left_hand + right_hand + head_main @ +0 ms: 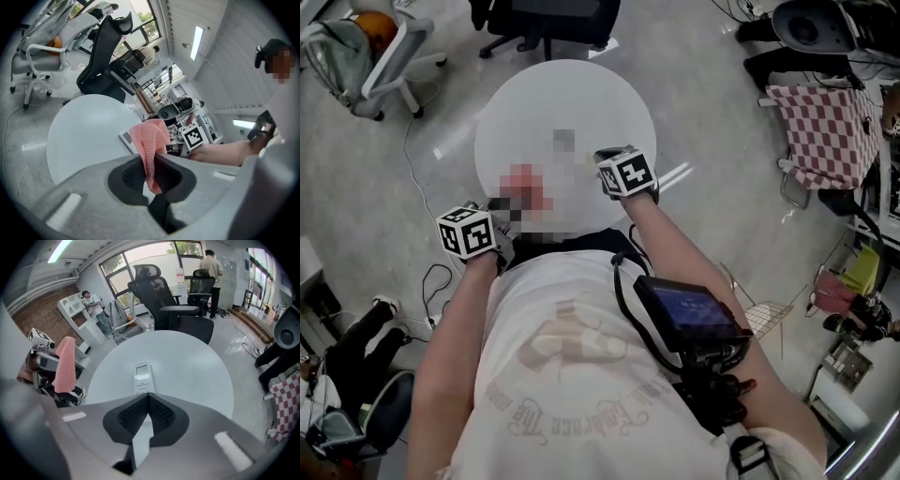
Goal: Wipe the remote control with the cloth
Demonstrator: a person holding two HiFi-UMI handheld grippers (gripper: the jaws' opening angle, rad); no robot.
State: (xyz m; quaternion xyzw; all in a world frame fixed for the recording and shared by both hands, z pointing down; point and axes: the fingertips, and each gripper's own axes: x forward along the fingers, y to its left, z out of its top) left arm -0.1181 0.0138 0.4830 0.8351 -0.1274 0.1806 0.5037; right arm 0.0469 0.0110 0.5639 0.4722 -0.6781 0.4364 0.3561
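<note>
A white remote control (143, 377) lies flat on the round white table (197, 366), just beyond the tips of my right gripper (147, 397). That gripper's jaws are shut with nothing between them. My left gripper (151, 157) is shut on a pink cloth (152, 140), which stands up out of the jaws in a folded bunch. Behind the cloth, a corner of the remote (126, 139) shows. In the head view the two marker cubes, left (467, 232) and right (626, 172), hover at the table's near edge, and a mosaic patch partly covers the cloth (525, 183).
A black office chair (546, 23) stands at the table's far side and a white one (380, 56) at far left. A red-checked cloth (825, 131) hangs at right. Cables trail on the floor (417, 178). A person (212, 268) stands far back.
</note>
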